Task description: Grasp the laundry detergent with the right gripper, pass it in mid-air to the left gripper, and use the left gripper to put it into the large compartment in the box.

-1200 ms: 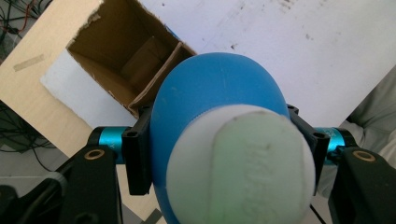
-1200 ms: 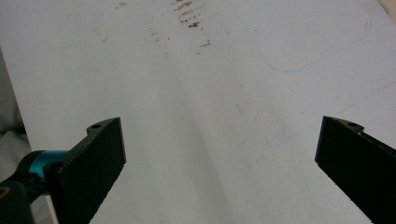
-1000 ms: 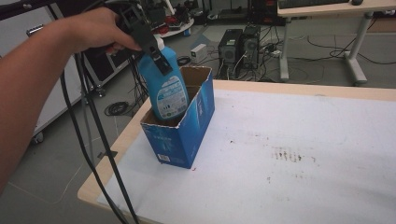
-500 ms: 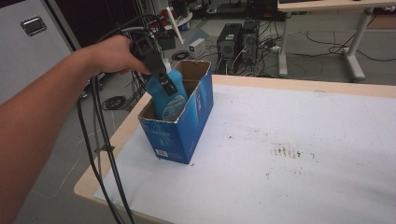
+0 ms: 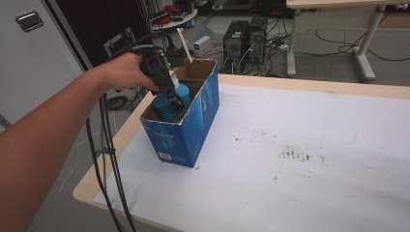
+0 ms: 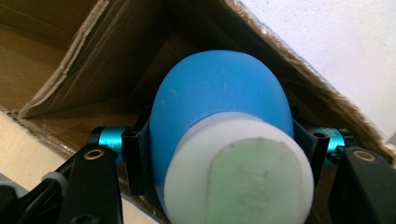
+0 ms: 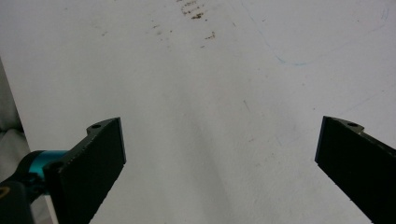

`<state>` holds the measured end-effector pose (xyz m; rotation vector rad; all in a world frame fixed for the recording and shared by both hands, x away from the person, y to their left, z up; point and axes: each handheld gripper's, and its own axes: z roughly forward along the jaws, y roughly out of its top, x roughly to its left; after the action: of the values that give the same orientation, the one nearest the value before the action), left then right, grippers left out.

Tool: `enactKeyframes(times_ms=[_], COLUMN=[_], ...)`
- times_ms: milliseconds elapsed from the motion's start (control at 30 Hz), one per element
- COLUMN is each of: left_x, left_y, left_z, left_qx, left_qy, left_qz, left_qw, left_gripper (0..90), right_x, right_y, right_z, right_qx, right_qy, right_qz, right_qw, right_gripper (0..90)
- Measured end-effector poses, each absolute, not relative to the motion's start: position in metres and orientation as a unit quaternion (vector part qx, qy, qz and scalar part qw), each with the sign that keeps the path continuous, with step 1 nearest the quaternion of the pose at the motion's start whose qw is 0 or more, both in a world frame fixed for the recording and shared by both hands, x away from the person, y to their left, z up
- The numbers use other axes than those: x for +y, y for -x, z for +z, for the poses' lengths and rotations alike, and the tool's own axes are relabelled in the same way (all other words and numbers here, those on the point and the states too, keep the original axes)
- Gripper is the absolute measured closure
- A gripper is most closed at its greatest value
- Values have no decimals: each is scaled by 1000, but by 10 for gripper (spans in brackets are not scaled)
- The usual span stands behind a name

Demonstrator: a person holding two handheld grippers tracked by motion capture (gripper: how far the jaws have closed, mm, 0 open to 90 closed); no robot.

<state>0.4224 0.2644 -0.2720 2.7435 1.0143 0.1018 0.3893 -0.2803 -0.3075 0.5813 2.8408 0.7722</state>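
Right hand-held gripper: jaws spread wide, nothing between them, over bare white bench surface with a few dark smudges. Left hand-held gripper: jaws clamped on the shoulders of a blue bottle with a white cap, bottle lowered partway inside the open blue cardboard box. Box stands near the bench's left edge, flaps up. Bench right of the box lies open. Beyond the far edge: floor cables and computer towers.
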Motion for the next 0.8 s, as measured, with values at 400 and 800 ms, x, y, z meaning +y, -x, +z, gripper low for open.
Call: enactKeyframes(times_ms=[400,800], left_x=[261,264], left_y=[-425,-425], left_z=[-283,-281], left_qx=[342,355], left_qy=[-934,-927], left_qz=[31,38], left_qw=[101,114], left_gripper=[376,358], right_x=[-280,-278], right_y=[-389,-388], right_z=[-311,-311], right_qx=[945,946], right_qy=[-193,-192], right_qz=[254,253], right_qw=[68,68], right_gripper=[11,11])
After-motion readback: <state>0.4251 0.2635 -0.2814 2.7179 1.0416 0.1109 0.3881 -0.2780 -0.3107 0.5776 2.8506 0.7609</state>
